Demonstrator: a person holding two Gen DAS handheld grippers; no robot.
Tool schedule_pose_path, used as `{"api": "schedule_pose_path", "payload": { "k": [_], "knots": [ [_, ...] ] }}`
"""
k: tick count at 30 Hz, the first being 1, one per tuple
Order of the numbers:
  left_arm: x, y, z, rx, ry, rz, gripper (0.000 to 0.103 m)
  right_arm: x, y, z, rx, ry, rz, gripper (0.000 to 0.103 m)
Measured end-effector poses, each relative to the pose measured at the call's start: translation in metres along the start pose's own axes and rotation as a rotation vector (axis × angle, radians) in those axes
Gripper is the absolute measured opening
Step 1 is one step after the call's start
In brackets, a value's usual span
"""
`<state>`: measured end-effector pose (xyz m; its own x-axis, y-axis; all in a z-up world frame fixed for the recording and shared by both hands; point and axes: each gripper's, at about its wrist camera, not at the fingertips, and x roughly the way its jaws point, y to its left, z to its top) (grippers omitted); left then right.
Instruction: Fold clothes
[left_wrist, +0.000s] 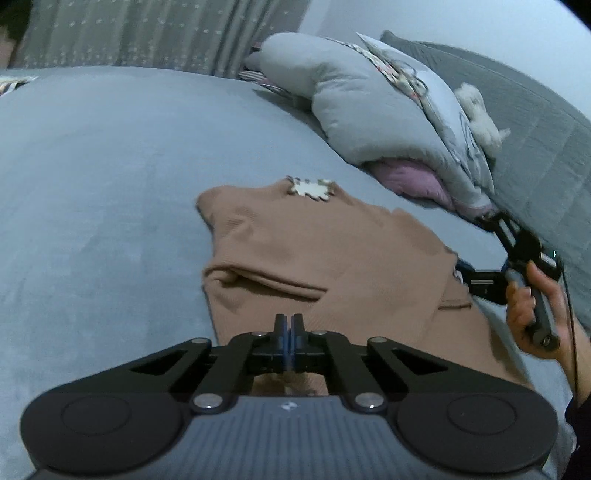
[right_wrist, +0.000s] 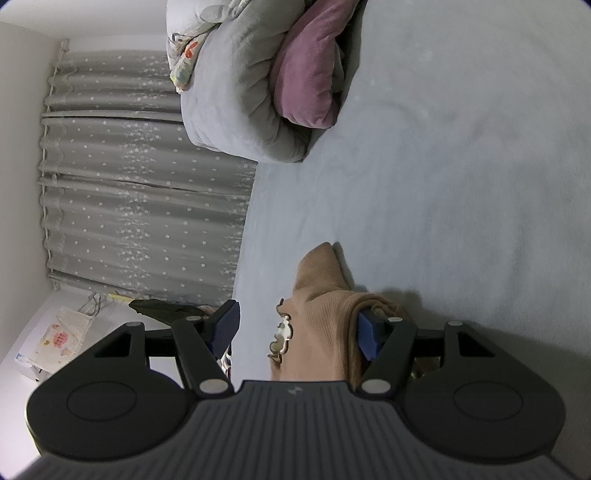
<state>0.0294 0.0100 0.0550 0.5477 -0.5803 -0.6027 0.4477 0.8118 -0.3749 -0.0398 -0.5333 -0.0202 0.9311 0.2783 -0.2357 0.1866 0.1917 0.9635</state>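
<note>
Left tongs (left_wrist: 288, 322) are pinched closed at the brown sweater's (left_wrist: 332, 258) near hem; right tongs (right_wrist: 295, 328) gape open at its side. Likely next: lifting the hem toward the collar.

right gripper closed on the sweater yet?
No: in the right wrist view the right gripper stands wide open, one blue pad beside the brown sweater, the other well clear of it.

Grey star-dotted curtains (right_wrist: 147, 192) hang beside a blue-sheeted bed (left_wrist: 92, 184).
</note>
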Motion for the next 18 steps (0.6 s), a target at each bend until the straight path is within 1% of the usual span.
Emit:
{"api": "schedule_pose_path", "payload": {
  "k": [2,4,6,9,10,11,13,16,17,18],
  "knots": [
    [-0.001,0.002,0.002,-0.022,-0.005,-0.015,0.000,0.000,0.001,0.000,-0.007,0.000,0.006,0.068],
    [0.001,0.001,0.001,-0.018,0.004,-0.021,0.000,0.000,0.001,0.001,-0.012,0.000,0.006,0.068],
    [0.006,0.003,0.000,-0.022,0.041,-0.029,0.000,0.001,-0.002,0.002,-0.008,0.000,0.002,0.068],
    [0.017,0.012,-0.003,-0.060,0.104,-0.064,0.006,0.001,-0.006,0.005,0.004,0.000,-0.005,0.068],
    [0.019,0.013,-0.004,-0.066,0.115,-0.066,0.011,0.001,-0.007,0.005,0.001,0.000,-0.005,0.068],
    [0.023,0.015,-0.005,-0.072,0.123,-0.062,0.020,0.001,-0.007,0.006,-0.001,0.001,-0.006,0.069],
    [0.026,0.016,-0.006,-0.074,0.127,-0.066,0.035,0.002,-0.006,0.005,-0.009,0.002,-0.008,0.069],
    [0.030,0.012,-0.005,-0.046,0.130,-0.066,0.045,0.001,-0.007,0.005,-0.007,0.001,-0.007,0.069],
    [0.031,0.008,-0.006,-0.022,0.131,-0.058,0.047,0.001,-0.007,0.005,-0.005,0.001,-0.006,0.069],
    [0.032,0.002,-0.007,0.010,0.131,-0.048,0.047,0.001,-0.007,0.005,-0.006,0.000,-0.006,0.069]
  ]
}}
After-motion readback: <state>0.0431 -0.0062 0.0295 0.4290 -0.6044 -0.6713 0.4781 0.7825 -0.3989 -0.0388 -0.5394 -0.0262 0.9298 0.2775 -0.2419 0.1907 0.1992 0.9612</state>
